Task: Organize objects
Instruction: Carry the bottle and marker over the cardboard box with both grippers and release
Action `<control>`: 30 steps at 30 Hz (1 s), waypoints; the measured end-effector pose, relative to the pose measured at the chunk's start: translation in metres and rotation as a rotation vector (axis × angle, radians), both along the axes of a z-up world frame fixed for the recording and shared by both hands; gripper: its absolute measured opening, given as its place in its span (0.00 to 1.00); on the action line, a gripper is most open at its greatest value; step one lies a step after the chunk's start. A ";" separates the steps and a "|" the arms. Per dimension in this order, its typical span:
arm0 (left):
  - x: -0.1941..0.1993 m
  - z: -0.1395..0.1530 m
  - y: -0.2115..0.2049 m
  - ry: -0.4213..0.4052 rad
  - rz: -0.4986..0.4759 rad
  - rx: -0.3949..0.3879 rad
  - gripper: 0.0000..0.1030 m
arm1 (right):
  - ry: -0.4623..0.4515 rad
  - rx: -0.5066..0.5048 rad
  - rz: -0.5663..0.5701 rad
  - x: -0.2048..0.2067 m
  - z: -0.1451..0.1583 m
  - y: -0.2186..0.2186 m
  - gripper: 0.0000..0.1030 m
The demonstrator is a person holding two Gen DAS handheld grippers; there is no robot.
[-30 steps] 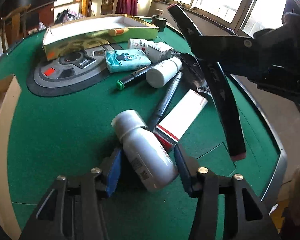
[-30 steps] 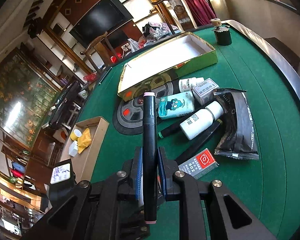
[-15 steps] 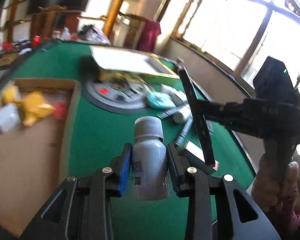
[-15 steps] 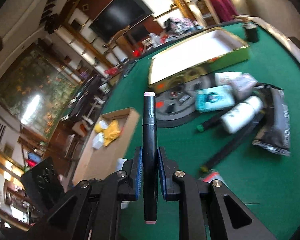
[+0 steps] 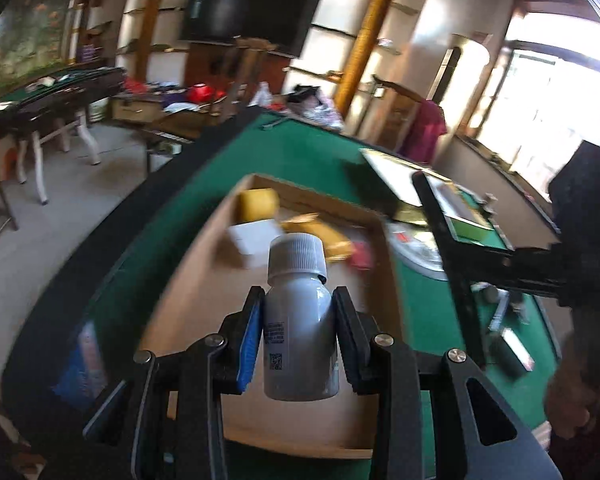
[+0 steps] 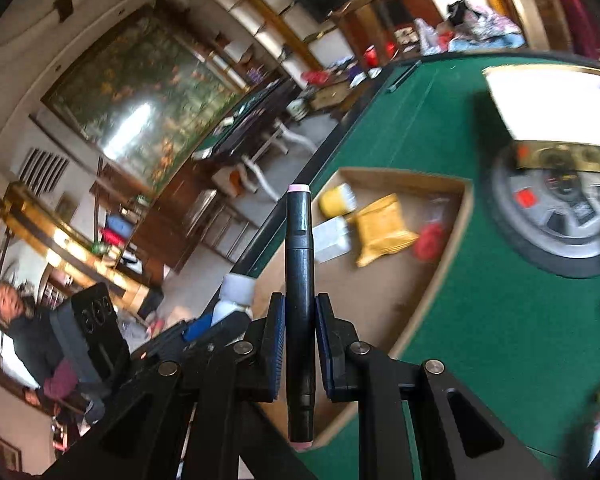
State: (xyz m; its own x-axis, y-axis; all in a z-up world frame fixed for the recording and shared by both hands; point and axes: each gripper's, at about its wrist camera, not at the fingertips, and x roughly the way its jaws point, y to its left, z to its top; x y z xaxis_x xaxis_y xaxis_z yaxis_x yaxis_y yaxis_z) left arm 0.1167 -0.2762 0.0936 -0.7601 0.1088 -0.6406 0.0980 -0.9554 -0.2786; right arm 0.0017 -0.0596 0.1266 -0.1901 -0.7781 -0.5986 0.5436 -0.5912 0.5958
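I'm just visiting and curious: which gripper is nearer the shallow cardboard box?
Left, though only slightly. The left gripper, holding a white plastic bottle, hangs over the shallow cardboard box; the right gripper, holding a black marker, sits at its near edge.

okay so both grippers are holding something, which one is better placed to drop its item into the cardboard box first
Left, probably. The left gripper holds the white bottle directly above the cardboard box. The right gripper, clamping the black marker, looks nearer the box's edge.

The white bottle (image 5: 298, 322) with a ribbed white cap and a printed label stands upright, clamped at its body, above the brown cardboard box (image 5: 382, 256). The black marker (image 6: 300, 308) with pale pink ends is also held upright, over the same box (image 6: 456, 224), which contains yellow, white and red items.
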 end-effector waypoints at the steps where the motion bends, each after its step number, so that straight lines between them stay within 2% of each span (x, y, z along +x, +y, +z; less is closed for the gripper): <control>1: -0.001 -0.005 -0.009 -0.013 0.012 0.003 0.33 | -0.008 0.006 0.009 0.000 -0.004 -0.008 0.17; 8: -0.017 -0.034 -0.041 -0.096 0.042 0.027 0.33 | -0.073 0.078 0.024 -0.008 -0.043 -0.054 0.17; 14: -0.033 -0.050 -0.042 -0.149 0.014 -0.019 0.33 | -0.114 0.153 0.028 -0.012 -0.072 -0.081 0.17; 18: -0.048 -0.057 -0.045 -0.179 -0.006 0.012 0.33 | -0.125 0.209 0.009 -0.019 -0.083 -0.096 0.17; 23: -0.068 -0.060 -0.040 -0.209 -0.036 -0.008 0.33 | -0.119 0.276 -0.054 -0.036 -0.091 -0.104 0.17; 30: -0.079 -0.059 -0.042 -0.202 -0.034 0.002 0.34 | -0.111 0.333 -0.142 -0.064 -0.097 -0.111 0.17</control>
State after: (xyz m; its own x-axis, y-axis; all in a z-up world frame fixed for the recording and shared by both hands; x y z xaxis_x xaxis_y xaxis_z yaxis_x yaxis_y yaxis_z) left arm 0.0376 -0.3186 0.0343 -0.6117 0.1338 -0.7797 0.1194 -0.9587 -0.2582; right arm -0.0627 -0.1707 0.0294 -0.2023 -0.5078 -0.8374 0.3853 -0.8274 0.4086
